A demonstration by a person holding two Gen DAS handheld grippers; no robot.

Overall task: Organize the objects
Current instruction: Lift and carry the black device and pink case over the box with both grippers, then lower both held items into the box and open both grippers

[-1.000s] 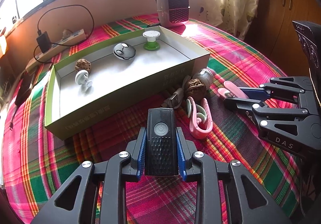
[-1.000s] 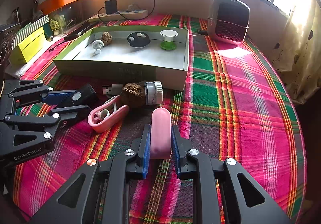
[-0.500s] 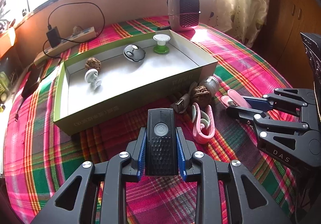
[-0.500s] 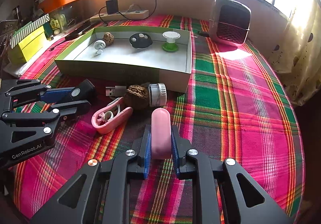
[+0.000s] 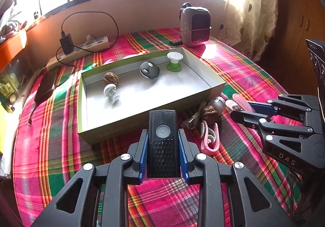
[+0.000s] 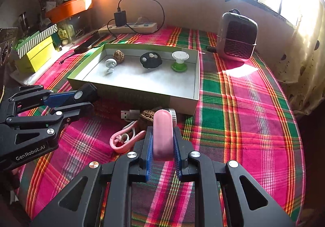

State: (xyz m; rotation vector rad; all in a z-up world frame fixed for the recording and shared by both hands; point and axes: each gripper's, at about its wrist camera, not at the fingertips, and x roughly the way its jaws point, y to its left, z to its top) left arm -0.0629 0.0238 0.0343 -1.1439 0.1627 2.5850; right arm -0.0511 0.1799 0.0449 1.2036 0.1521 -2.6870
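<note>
My left gripper [image 5: 163, 141] is shut on a black remote-like device [image 5: 163, 141] with a round power button, held above the plaid cloth in front of the green-rimmed box [image 5: 142, 123]. My right gripper [image 6: 163, 141] is shut on a pink capsule-shaped case [image 6: 163, 135], also off the cloth. The box [image 6: 182, 103] holds a walnut [image 6: 118, 55], a white knob [image 6: 110, 64], a black round lid [image 6: 150, 60] and a green-and-white spool [image 6: 179, 60]. On the cloth by the box's near corner lie a pink clip [image 5: 209, 139], a walnut [image 5: 209, 112], a USB plug [image 6: 130, 114] and a small silver jar [image 5: 219, 103].
A grey fan heater [image 6: 236, 42] stands at the back right. A power strip with charger and cable [image 6: 130, 26] lies along the back wall. Yellow and striped boxes [image 6: 36, 50] sit at the left edge. A dark phone [image 5: 45, 86] lies left of the box.
Both grippers have risen with their loads, so the box and the loose items look further below. Both grips stay the same.
</note>
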